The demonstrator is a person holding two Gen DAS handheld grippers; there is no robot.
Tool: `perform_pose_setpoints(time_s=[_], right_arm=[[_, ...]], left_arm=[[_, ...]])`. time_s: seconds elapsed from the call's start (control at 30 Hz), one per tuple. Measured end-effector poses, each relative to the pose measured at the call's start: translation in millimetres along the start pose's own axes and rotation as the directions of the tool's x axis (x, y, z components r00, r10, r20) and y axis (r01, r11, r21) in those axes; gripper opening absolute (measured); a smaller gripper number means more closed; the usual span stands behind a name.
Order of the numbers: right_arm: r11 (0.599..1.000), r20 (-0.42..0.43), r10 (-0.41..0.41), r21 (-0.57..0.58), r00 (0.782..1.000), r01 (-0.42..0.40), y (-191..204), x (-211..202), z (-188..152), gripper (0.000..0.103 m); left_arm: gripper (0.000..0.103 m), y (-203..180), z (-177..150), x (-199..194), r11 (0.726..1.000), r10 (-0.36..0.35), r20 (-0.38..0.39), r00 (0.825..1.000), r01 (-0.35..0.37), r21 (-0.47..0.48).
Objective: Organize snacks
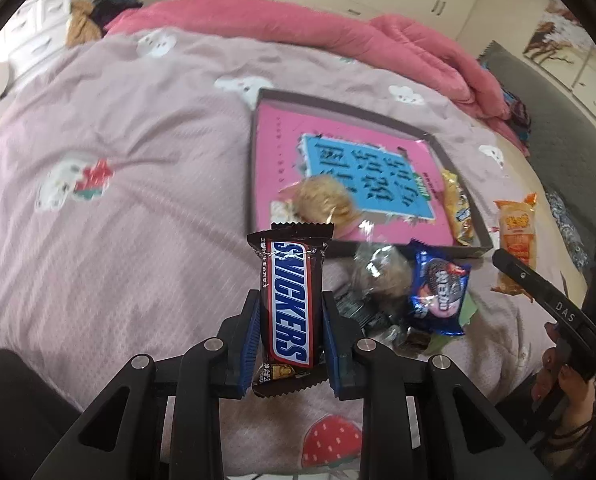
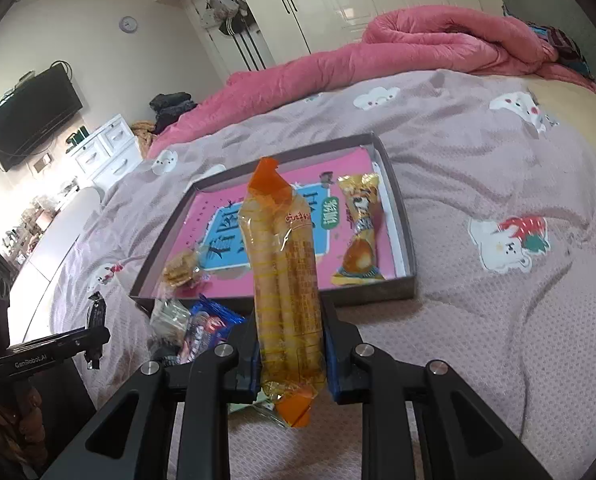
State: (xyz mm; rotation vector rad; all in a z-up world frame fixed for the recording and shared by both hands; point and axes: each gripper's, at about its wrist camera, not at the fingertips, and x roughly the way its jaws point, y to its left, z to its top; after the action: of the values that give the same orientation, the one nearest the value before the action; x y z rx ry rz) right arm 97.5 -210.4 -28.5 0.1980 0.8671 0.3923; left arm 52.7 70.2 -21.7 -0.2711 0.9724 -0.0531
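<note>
1. So, we have the left gripper [image 1: 290, 322] clamped on a Snickers bar [image 1: 289, 303], blue pads pressing both long sides. It sits lengthwise along the fingers at frame centre, likely so it can drop flat into the tray.
2. We have the right gripper [image 2: 289, 346] clamped on an orange wafer-roll pack [image 2: 286, 280] the same way, gripped low, most of its length sticking out toward the tray.
3. Tray [image 2: 403, 216] lies on the bedspread [image 2: 498, 340], centre of the right wrist view. We read it as the drop target: a yellow candy pack [image 2: 360, 232] lies along its right wall and a round cookie pack [image 2: 181, 267] sits lower left.
4. Unsorted pile is just outside the tray's near wall: a blue Oreo pack [image 1: 438, 292] and a clear-wrapped snack [image 1: 378, 276] touching it.
5. Both items look clear of the bed, so our judgement: carry phase, 2 placements pending, pile still to do.
</note>
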Motion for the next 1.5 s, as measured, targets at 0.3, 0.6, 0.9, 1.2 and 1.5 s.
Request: perform_pose_setpoints(time_s=[0.3,0.6,0.9,1.2,1.5], right_arm=[[0.999,0.025,0.045,-0.016,0.999,-0.045,9,-1,7,0.024],[0.998,0.04,0.048,-0.049,0.998,-0.046,14,-4,12,0.024],[0.997,0.056,0.048,-0.064,0.997,-0.045,15,-8,18,0.024],[0.996,0.069,0.06,-0.075,0.996,-0.055,14,-8,24,0.024],[0.996,0.079,0.065,-0.074,0.995,-0.059,12,-7,29,0.024]], left_arm=[[0.029,-13,2,-4,0.999,0.002,0.015,1.0,-0.003,0.037],[0.029,-28,12,-10,0.998,-0.002,0.042,0.999,0.0,0.066],[0.029,-42,22,-12,0.996,-0.005,0.062,0.998,0.0,0.086],[0.029,-55,31,-9,0.995,-0.008,0.069,0.998,0.001,0.095],[0.029,-67,44,-3,0.995,-0.021,0.074,0.997,0.014,0.094]])
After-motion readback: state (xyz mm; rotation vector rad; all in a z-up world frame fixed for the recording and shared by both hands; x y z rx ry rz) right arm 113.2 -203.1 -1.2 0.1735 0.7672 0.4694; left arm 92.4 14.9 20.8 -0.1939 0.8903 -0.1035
